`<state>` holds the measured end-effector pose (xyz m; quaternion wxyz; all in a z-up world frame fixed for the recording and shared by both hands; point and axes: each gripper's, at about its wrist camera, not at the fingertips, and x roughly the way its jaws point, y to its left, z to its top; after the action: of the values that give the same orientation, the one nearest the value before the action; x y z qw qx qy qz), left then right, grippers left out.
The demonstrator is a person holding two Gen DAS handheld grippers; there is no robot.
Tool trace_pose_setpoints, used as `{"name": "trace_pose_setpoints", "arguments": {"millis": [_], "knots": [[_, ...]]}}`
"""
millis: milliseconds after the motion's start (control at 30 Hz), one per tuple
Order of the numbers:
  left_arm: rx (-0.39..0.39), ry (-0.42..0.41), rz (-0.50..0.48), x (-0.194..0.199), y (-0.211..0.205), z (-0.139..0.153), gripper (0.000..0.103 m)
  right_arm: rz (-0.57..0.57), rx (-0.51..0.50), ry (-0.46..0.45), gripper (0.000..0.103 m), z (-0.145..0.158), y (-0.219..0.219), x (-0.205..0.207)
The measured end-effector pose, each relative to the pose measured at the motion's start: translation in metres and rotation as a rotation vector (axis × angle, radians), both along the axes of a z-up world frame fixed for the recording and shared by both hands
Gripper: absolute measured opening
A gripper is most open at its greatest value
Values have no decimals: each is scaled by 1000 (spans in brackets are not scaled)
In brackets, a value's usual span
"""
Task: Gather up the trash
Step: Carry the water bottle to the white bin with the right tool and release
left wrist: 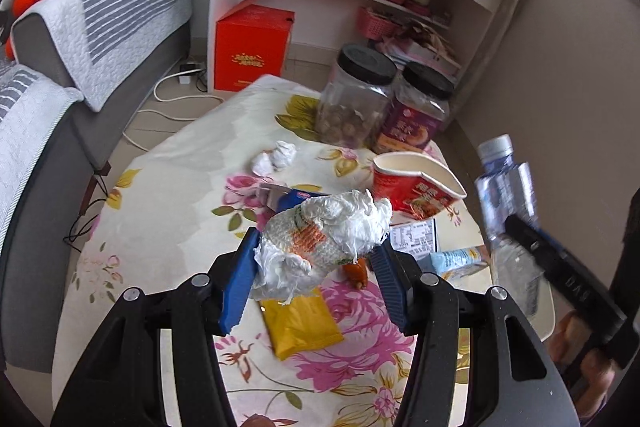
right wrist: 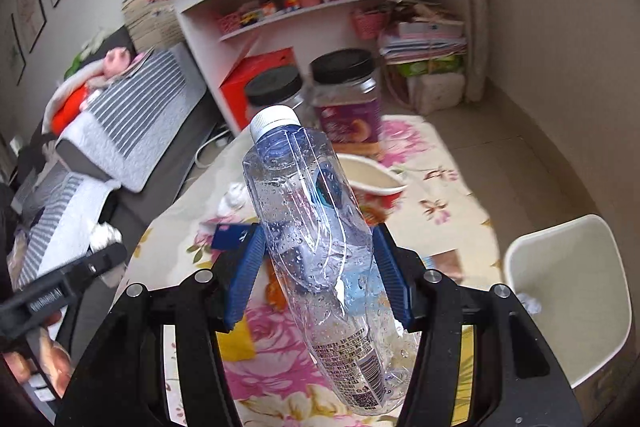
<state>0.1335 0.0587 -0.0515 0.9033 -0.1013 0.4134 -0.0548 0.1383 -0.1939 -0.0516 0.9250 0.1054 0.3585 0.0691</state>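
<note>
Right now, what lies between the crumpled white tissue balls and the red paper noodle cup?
Only bare floral tablecloth between tissue balls and noodle cup, in the left wrist view.

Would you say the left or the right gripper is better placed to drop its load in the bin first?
Right, probably. The right gripper holds the bottle, and the bin shows just beside it. The left gripper, holding the wad, has no bin in view.

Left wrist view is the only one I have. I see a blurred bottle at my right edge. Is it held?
Observer: Yes. The right gripper is shut on the plastic bottle, cap pointing away.
Operator: Is a bin near?
Observer: Yes. A white trash bin stands on the floor right of the table.
Operator: Is the bin empty?
Observer: No. One crumpled white scrap lies inside.
</note>
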Motion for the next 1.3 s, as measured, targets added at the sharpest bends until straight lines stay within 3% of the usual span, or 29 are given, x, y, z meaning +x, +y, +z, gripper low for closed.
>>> {"name": "trace_pose_setpoints", "arguments": {"millis": [533,733,1000,1067,1200,1300], "knots": [[45,6,-84,6,-56,-14,55,-188,-42,20,53,0,-76,-9],[62,8,-124,3,-77,-20,55,-322,-41,81,53,-7,-120,-13],[84,2,-207,-8,-117,-26,55,-492,-11,226,54,-26,-183,-20],[77,6,-223,-9,-129,-28,55,-524,-7,242,55,-27,-194,-24],[58,3,-249,-10,-156,-29,55,-600,-56,179,75,-12,-210,-37],[15,9,-267,-9,-182,-30,55,-634,-73,147,80,-4,-221,-45]]}}
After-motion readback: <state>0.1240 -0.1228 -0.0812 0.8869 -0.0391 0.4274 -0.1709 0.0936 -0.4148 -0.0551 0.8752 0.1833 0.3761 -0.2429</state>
